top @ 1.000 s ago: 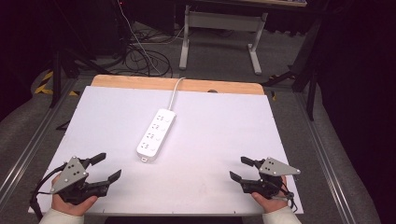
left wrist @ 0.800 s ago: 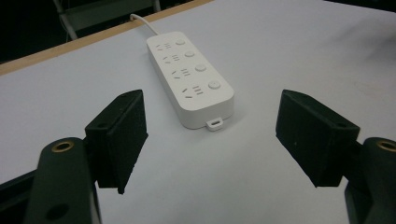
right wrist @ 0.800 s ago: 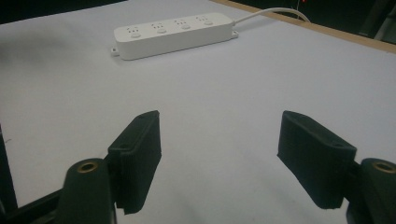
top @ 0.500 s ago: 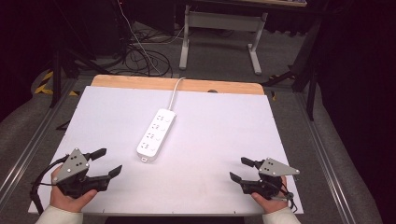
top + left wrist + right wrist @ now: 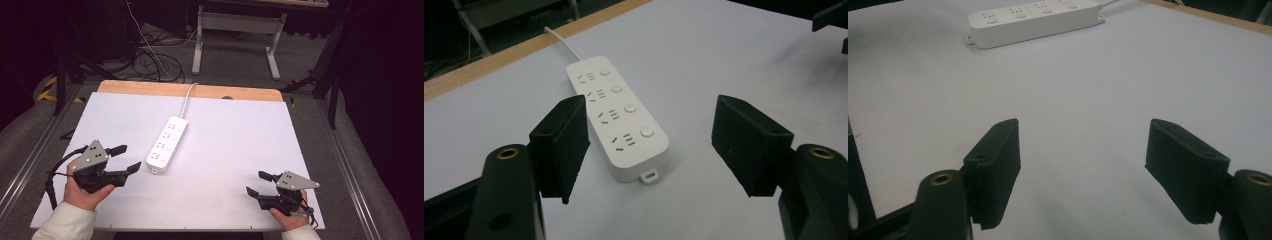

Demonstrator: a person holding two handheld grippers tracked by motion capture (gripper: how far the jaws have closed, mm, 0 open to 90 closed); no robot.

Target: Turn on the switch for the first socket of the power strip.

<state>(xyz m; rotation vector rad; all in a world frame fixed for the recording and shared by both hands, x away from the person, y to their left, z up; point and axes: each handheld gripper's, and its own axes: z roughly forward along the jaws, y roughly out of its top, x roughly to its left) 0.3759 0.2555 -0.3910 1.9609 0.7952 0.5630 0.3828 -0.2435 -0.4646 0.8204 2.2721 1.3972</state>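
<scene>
You won't find any readable text, brand, no. or label in these views. The white power strip [image 5: 616, 120] shows you just socket slots & round buttons in the left gripper view, w/ no print on its top face (from the high view and the right gripper view it's too small to tell). The yellow-black hazard stripes [image 5: 50, 87] on the floor at the table's left are the one sign-like marking, w/o any words on them.
</scene>
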